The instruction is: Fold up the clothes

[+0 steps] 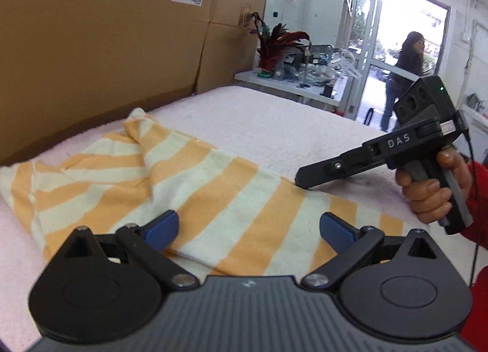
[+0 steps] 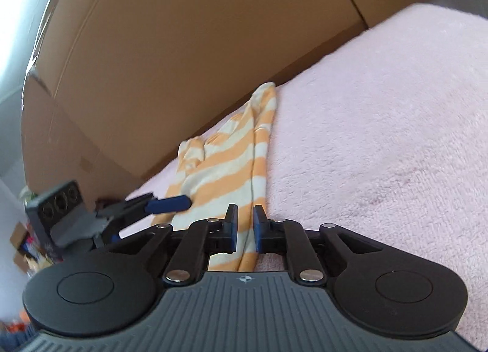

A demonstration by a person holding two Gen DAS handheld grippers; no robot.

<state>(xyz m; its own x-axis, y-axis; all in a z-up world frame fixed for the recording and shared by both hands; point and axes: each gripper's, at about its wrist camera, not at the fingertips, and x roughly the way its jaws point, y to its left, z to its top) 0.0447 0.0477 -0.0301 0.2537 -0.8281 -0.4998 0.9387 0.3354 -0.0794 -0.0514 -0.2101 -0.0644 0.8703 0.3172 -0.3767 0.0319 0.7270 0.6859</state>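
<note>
The striped shirt (image 1: 158, 181) lies partly doubled on the pink blanket (image 1: 274, 120), just ahead of the left claw (image 1: 248, 228), whose jaws gape wide, empty. The right claw (image 2: 245, 227), nearly closed, straddles the shirt's edge; whether it pinches cloth I cannot tell. The shirt looks soft, light and limp, so hems and corners make the best holds. Boxes (image 1: 106, 32) crowd the far side; there is open blanket to the right.

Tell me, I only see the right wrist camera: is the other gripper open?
Observer: Yes, the left gripper is wide open, low over the striped shirt.
Operator: Who holds my gripper?
Observer: A hand with a red sleeve holds the right gripper by its handle.
Operator: Is anyone else there?
Observer: A person stands at the bright doorway, beyond the pink blanket.
</note>
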